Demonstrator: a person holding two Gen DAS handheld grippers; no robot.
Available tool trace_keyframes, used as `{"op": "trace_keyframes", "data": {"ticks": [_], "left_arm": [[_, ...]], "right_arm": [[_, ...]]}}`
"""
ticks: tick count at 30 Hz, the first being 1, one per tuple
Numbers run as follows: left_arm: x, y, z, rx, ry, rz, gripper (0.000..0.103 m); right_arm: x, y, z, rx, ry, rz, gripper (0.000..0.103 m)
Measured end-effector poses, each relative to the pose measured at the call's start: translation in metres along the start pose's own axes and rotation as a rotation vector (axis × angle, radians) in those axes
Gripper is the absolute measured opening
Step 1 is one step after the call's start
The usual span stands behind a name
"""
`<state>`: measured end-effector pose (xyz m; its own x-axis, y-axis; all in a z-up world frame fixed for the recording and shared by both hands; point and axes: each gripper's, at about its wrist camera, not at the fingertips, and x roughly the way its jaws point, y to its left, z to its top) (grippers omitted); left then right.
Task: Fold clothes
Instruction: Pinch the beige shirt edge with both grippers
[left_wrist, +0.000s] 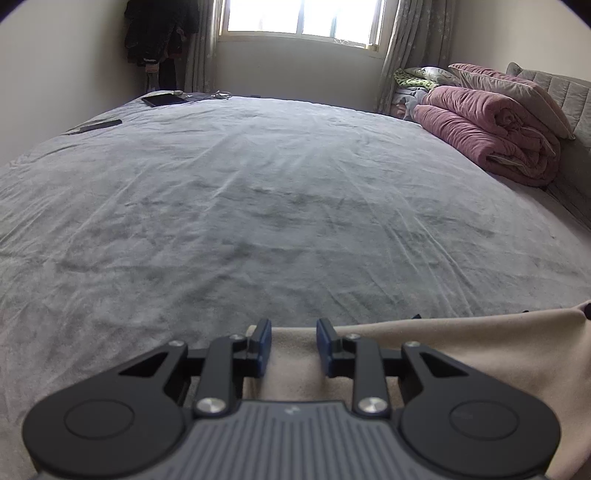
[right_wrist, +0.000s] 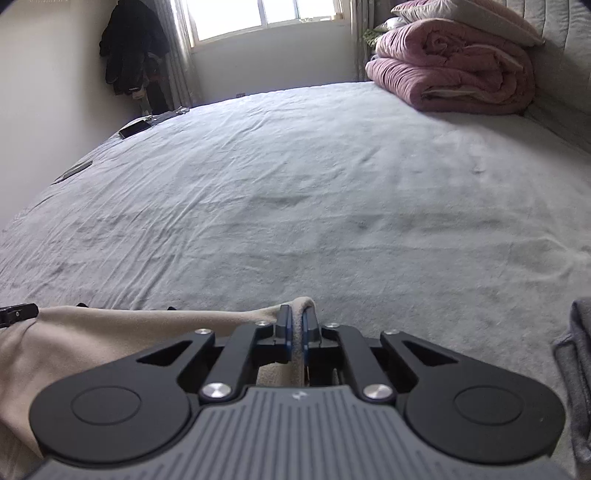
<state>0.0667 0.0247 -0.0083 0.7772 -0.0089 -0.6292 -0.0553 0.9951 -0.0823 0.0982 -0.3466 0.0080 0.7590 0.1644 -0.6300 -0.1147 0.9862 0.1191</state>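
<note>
A beige garment lies at the near edge of the grey bed. My left gripper is open, its blue pads apart over the garment's left edge, with cloth showing between them. My right gripper is shut on the beige garment, a fold of cloth pinched and bulging over the pads. The garment stretches left from it towards the other gripper's tip at the frame's left edge. Most of the garment is hidden under the gripper bodies.
A rolled pink quilt and pillows lie at the headboard, right; the quilt also shows in the right wrist view. A tablet and a dark flat item sit at the bed's far left. A grey garment lies at right.
</note>
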Motion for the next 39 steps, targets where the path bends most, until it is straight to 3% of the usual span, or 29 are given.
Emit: {"op": "trace_keyframes", "data": {"ticks": [4, 9, 12, 17, 22, 25, 33, 37, 39], "left_arm": [[0.010, -0.005, -0.006, 0.050, 0.007, 0.033, 0.028], [0.008, -0.001, -0.005, 0.038, -0.015, 0.039, 0.028], [0.000, 0.000, -0.004, 0.054, -0.046, 0.078, 0.028], [-0.007, 0.005, -0.003, 0.015, -0.054, 0.033, 0.028], [0.014, 0.001, -0.012, 0.072, 0.002, 0.089, 0.030], [0.011, -0.001, -0.011, 0.077, -0.014, 0.092, 0.031], [-0.009, -0.003, -0.005, 0.075, -0.019, 0.108, 0.037], [-0.018, 0.000, -0.001, 0.055, -0.039, 0.155, 0.038], [-0.023, -0.006, -0.003, 0.074, -0.051, 0.141, 0.038]], "right_arm": [[0.020, 0.001, -0.005, -0.012, 0.045, -0.042, 0.005], [0.022, 0.002, -0.011, -0.016, 0.057, -0.085, 0.005], [0.018, 0.007, -0.013, -0.020, 0.029, -0.107, 0.005], [0.004, 0.011, -0.010, -0.004, -0.048, -0.106, 0.005], [0.021, 0.015, -0.017, -0.055, 0.013, -0.145, 0.005], [0.028, 0.026, -0.022, -0.124, 0.036, -0.178, 0.010], [0.009, 0.033, -0.018, -0.154, -0.044, -0.199, 0.025], [-0.004, 0.045, -0.017, -0.189, -0.123, -0.208, 0.025], [-0.013, 0.051, -0.017, -0.191, -0.161, -0.181, 0.025]]}}
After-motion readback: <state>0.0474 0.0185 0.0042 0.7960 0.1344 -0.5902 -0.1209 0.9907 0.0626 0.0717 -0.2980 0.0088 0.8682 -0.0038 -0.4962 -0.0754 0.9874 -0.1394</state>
